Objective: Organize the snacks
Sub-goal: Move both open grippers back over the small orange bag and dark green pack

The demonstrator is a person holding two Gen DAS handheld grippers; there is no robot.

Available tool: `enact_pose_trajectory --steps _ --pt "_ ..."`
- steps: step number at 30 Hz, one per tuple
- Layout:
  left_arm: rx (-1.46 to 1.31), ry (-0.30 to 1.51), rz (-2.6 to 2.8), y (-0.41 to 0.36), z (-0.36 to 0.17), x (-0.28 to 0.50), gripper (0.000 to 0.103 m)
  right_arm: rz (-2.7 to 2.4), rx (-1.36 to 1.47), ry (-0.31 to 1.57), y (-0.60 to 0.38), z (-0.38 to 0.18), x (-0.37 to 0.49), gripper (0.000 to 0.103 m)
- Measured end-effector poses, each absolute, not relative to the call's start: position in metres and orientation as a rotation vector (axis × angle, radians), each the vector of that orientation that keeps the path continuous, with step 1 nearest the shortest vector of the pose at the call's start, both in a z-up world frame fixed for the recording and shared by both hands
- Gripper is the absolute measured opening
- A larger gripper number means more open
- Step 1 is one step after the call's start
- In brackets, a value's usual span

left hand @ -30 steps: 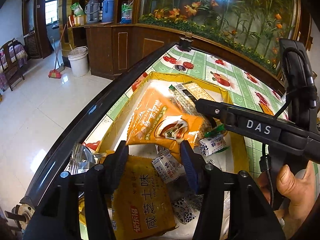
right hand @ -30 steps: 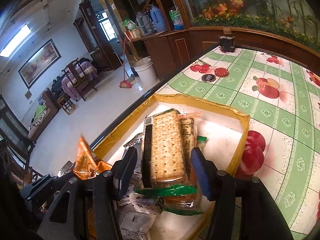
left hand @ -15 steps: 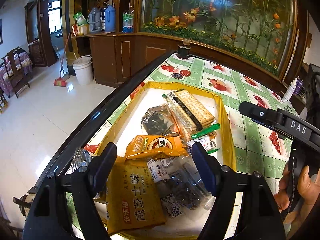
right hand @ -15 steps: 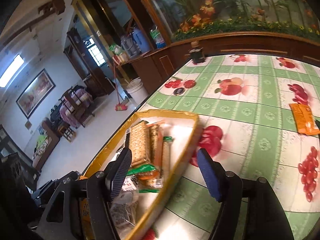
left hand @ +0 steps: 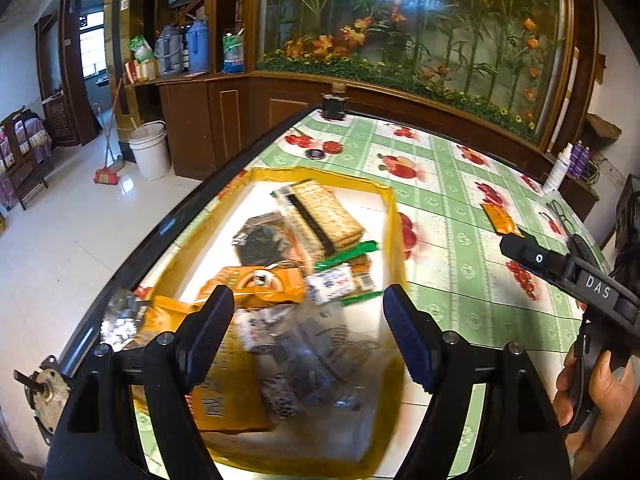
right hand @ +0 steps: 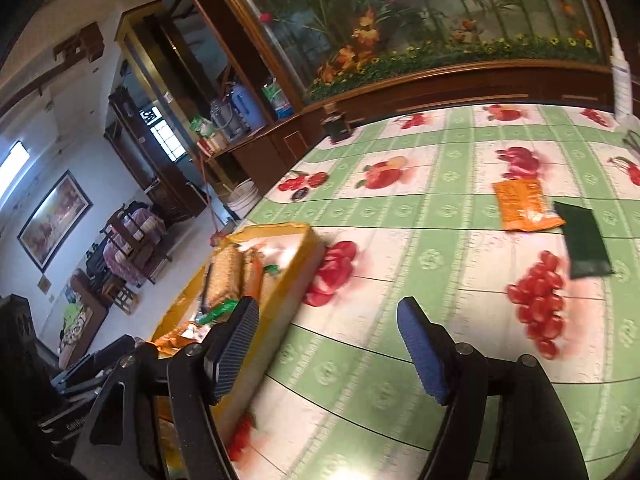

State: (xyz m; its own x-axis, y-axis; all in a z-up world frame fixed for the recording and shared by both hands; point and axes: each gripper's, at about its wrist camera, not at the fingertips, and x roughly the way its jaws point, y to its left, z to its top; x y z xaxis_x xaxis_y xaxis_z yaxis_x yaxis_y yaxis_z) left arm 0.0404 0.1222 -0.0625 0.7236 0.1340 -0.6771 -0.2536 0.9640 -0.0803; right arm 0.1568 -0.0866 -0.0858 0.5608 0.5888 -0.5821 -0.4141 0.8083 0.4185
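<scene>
A yellow-rimmed tray (left hand: 394,216) holds several snacks: a cracker pack (left hand: 326,214), an orange packet (left hand: 260,282), a dark foil pack (left hand: 260,240), a yellow bag (left hand: 224,392) and small wrapped sweets (left hand: 332,282). My left gripper (left hand: 308,332) is open and empty, above the tray's near end. My right gripper (right hand: 326,344) is open and empty over the tablecloth, right of the tray (right hand: 296,276). An orange packet (right hand: 522,204) and a dark green packet (right hand: 584,240) lie loose on the table further right.
The table has a green fruit-print cloth (right hand: 440,280) and a dark edge (left hand: 168,228) at the left. A dark jar (left hand: 335,102) and small round lids (left hand: 324,148) sit at the far end. A white spray bottle (left hand: 560,166) stands at the far right.
My left gripper opened, let go of the orange packet into the tray and pulled back. My right gripper swung right, away from the crackers and out over the tablecloth.
</scene>
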Motion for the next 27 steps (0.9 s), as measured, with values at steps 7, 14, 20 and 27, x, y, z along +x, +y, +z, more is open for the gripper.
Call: enact_pose_trajectory --steps 7,14,20,27 --pt "-0.117 0.766 0.121 0.074 -0.065 0.056 0.077 0.460 0.271 0.789 -0.157 -0.102 0.168 0.075" --pt "-0.093 0.811 0.060 0.044 -0.071 0.070 0.077 0.318 0.200 0.782 -0.204 -0.115 0.197 0.075" --pt "-0.134 0.858 -0.023 0.023 -0.072 0.104 0.077 0.218 0.092 0.807 -0.214 -0.127 0.242 0.075" --pt "-0.169 0.906 -0.066 0.002 -0.073 0.163 0.077 0.169 0.026 0.893 -0.209 -0.143 0.279 0.075"
